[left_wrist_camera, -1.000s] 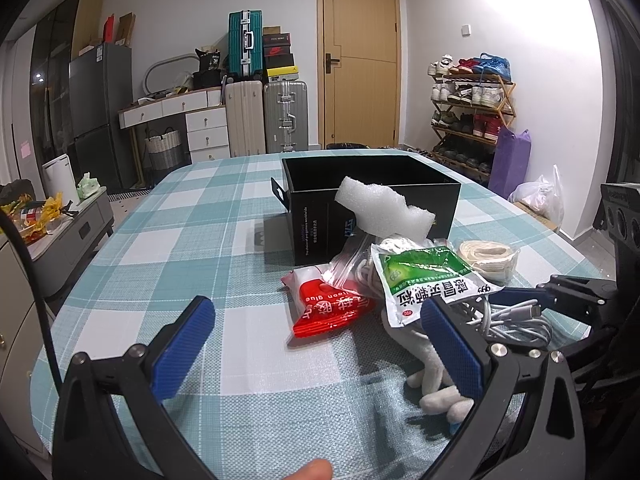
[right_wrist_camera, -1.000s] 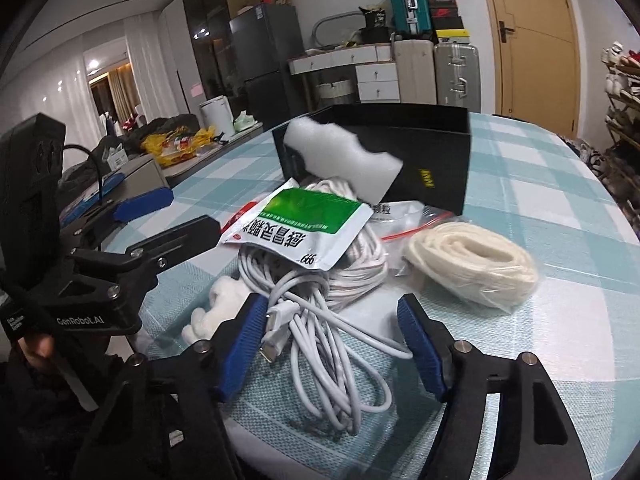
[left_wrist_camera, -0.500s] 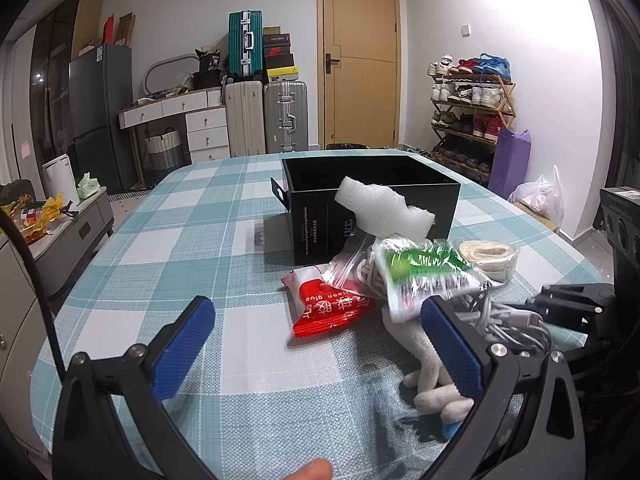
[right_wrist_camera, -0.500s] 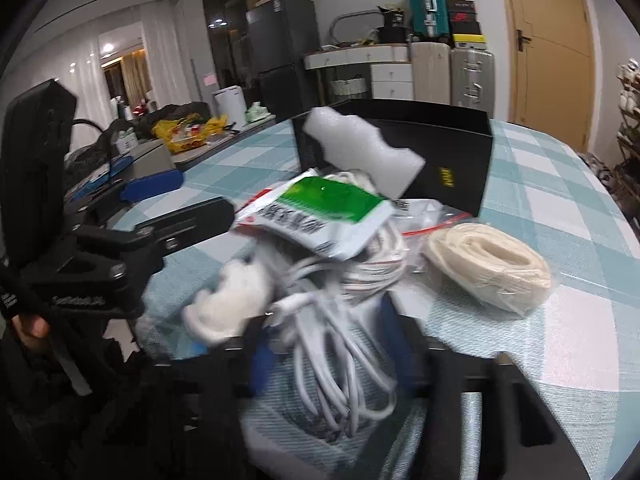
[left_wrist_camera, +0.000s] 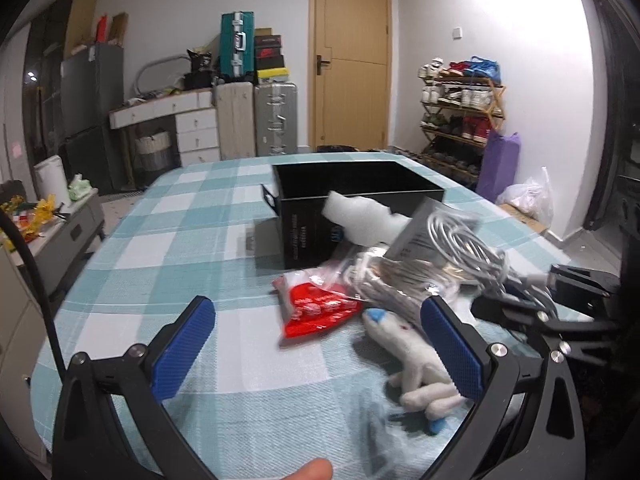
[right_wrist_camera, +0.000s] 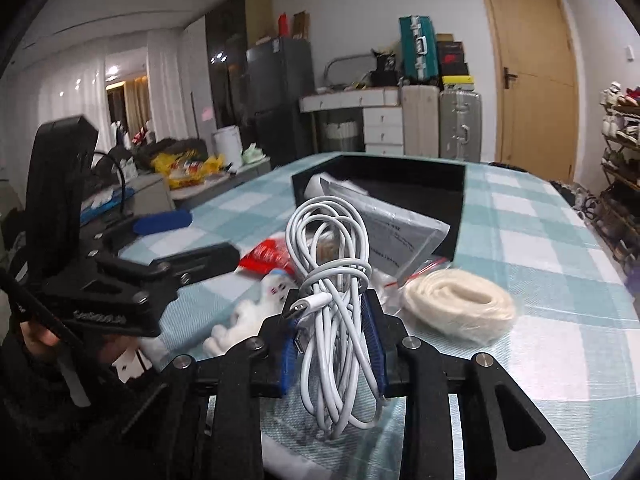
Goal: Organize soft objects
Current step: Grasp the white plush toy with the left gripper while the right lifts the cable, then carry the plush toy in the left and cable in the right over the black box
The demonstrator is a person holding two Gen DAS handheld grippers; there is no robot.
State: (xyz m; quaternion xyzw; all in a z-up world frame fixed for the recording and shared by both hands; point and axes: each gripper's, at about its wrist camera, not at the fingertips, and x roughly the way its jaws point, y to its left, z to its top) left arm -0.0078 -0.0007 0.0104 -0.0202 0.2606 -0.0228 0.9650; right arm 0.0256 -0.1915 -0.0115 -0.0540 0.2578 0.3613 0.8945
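Two sets of blue-padded fingers are mine. My right gripper (right_wrist_camera: 334,344) is clenched around a coiled white cable (right_wrist_camera: 334,280), lifted off the checked counter (right_wrist_camera: 540,248); its loops stand up between the pads, and a plug end shows at 9 o'clock of the bundle. My left gripper (left_wrist_camera: 316,348) is spread wide, grasping nothing, above the cloth. Ahead of it at 1 o'clock lie a red packet (left_wrist_camera: 316,310), its print blurred, and a white plush toy (left_wrist_camera: 416,364). At 12 o'clock stands a black box (left_wrist_camera: 356,200) with small white lettering too blurred to read; white foam (left_wrist_camera: 360,220) leans on its front. Just right of the cable, a bagged cream rope coil (right_wrist_camera: 460,304) rests on the counter. Behind the cable a grey pouch (right_wrist_camera: 400,232) shows tiny unreadable print.
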